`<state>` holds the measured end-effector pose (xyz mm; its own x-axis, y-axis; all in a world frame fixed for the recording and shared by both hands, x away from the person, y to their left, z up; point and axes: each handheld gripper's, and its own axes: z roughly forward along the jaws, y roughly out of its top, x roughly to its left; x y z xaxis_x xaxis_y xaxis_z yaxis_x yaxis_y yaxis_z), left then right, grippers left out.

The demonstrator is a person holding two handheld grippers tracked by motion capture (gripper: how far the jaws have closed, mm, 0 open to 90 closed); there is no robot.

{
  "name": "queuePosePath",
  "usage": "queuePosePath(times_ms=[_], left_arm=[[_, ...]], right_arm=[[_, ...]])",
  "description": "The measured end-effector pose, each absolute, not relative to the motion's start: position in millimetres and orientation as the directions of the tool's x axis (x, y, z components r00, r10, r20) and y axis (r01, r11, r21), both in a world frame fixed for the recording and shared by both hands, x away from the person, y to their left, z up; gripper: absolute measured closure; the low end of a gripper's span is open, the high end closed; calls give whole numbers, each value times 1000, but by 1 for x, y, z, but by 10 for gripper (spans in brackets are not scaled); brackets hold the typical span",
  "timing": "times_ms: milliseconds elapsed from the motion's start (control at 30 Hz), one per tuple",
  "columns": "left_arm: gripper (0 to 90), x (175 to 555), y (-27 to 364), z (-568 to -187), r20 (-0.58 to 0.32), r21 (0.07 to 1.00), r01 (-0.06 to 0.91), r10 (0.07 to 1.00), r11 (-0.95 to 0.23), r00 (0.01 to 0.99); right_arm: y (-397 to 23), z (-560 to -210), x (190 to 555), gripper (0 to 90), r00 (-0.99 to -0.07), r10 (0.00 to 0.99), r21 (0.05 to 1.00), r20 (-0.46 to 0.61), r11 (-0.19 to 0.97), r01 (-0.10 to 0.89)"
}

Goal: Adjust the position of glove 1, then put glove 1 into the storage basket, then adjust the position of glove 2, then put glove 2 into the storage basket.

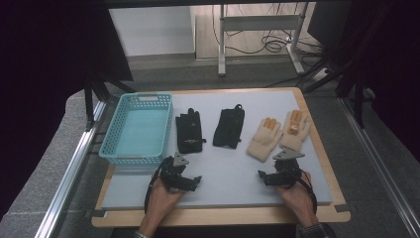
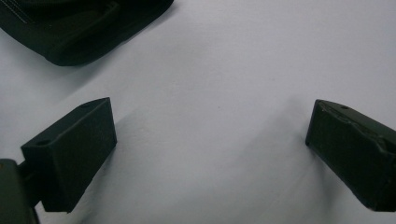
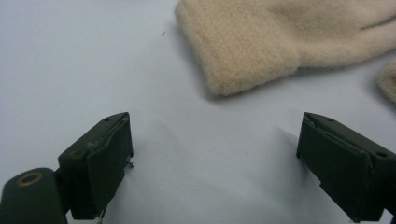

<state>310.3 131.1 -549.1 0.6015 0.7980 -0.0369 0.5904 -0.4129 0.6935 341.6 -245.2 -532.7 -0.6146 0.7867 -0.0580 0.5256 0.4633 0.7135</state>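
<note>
Two black gloves (image 1: 189, 131) (image 1: 229, 127) and two cream gloves with orange fingertips (image 1: 265, 139) (image 1: 294, 130) lie in a row across the white mat. My left gripper (image 1: 194, 181) rests low on the mat in front of the black gloves. It is open and empty (image 2: 210, 121), with a black glove's edge (image 2: 79, 28) just ahead at the upper left. My right gripper (image 1: 263, 177) sits in front of the cream gloves, also open and empty (image 3: 215, 135). A cream glove's cuff (image 3: 261, 46) lies a short way beyond its jaws, untouched.
A light blue plastic basket (image 1: 136, 129) stands empty at the left of the mat, beside the black gloves. The white mat (image 1: 223, 193) covers a wooden table (image 1: 218, 216). Bare mat lies between the two grippers. A desk frame and cables stand on the floor behind.
</note>
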Motion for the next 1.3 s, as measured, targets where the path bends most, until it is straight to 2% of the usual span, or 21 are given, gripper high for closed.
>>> queuePosePath(times_ms=[767, 1300], left_arm=[[28, 309, 131, -549, -36, 698, 587, 799, -409, 600], [30, 309, 131, -549, -37, 700, 587, 800, -407, 598]], right_arm=[[-245, -533, 342, 99, -608, 793, 718, -45, 449, 533], [-244, -520, 343, 177, -626, 779, 725, -33, 450, 522]])
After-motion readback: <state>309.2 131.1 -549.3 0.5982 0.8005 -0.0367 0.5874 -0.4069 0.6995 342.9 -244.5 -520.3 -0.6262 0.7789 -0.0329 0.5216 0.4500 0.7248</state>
